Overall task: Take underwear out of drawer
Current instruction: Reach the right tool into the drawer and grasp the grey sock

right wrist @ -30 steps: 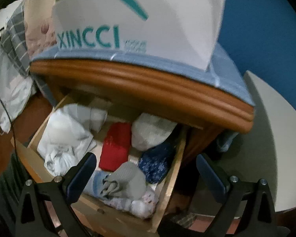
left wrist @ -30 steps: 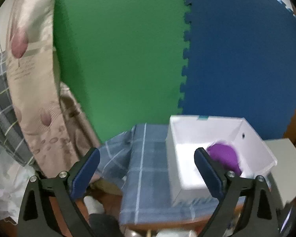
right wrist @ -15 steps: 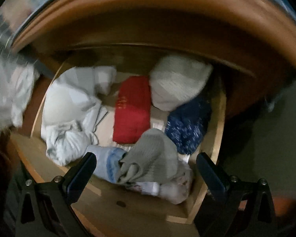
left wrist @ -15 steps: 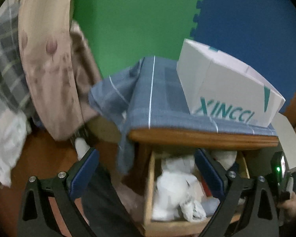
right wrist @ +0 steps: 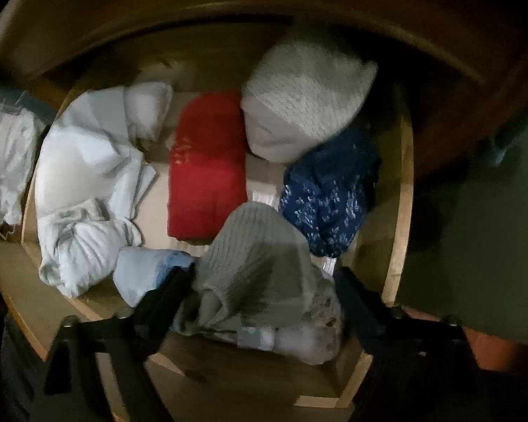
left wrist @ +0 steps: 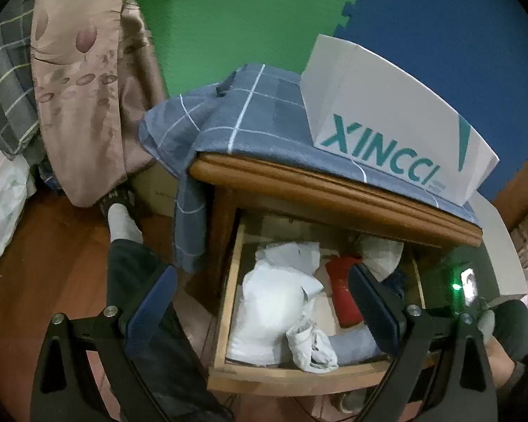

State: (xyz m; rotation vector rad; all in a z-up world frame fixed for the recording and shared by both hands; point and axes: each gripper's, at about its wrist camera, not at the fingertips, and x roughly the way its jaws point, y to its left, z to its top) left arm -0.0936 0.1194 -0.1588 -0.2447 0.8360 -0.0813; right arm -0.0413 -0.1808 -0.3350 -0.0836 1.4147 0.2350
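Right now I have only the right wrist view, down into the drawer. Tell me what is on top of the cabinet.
Observer: A white box printed XINCCI stands on a blue checked cloth.
Operator: Give me the left gripper's state.
Observer: The left gripper is open and empty, pointing at the open drawer.
Operator: Report what is on the floor beside the cabinet.
Observer: A foot in a white sock rests on the wooden floor.
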